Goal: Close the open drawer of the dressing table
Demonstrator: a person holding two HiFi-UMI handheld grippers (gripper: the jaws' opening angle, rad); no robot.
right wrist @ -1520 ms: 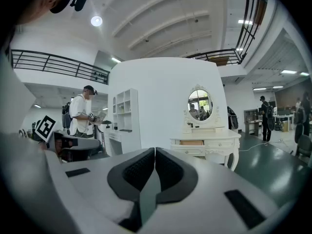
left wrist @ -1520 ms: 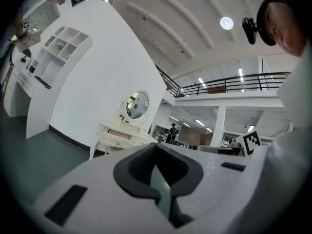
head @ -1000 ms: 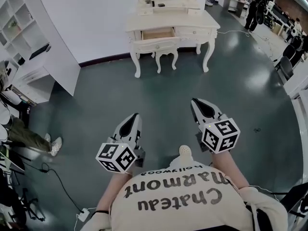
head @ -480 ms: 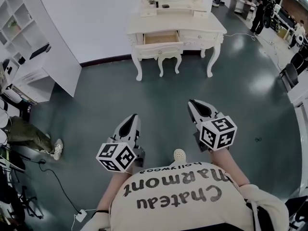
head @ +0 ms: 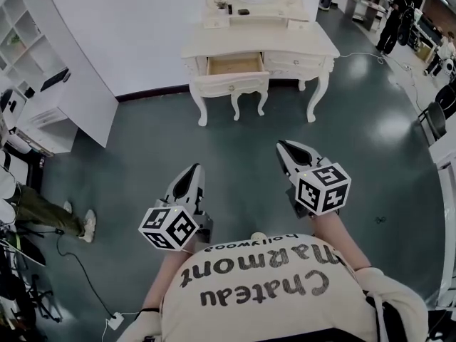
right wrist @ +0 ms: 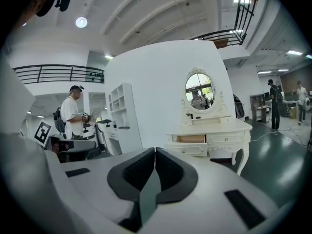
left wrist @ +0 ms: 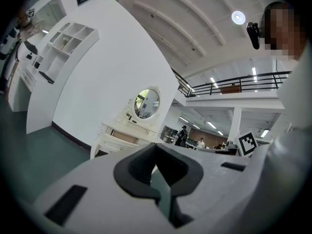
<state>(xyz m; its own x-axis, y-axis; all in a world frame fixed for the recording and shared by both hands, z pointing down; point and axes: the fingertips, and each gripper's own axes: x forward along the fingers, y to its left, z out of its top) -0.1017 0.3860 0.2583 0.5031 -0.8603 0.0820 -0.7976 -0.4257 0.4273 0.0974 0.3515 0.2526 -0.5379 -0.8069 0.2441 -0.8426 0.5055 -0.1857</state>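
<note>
The white dressing table (head: pixel 260 43) with an oval mirror stands against the far wall, well ahead of me across the green floor. Its left drawer (head: pixel 233 65) is pulled out, showing a bare wooden inside. A small white stool (head: pixel 246 91) is tucked beneath it. My left gripper (head: pixel 193 171) and right gripper (head: pixel 283 147) are held side by side in front of my chest, both pointing toward the table and far from it. Each is shut on nothing. The right gripper view shows the open drawer (right wrist: pixel 191 139) just past its closed jaws; the left gripper view shows the table (left wrist: pixel 119 136) small and distant.
A white shelf unit (head: pixel 43 84) stands at the left beside a curved white wall. A person's legs (head: pixel 43 216) and floor cables (head: pixel 85 273) are at the left edge. Other people (head: pixel 395 9) and chairs (head: pixel 445 98) are at the right.
The dressing table has grown nearer and shifted lower in the head view as I walk toward it. Both grippers travel forward with me and stay shut.
</note>
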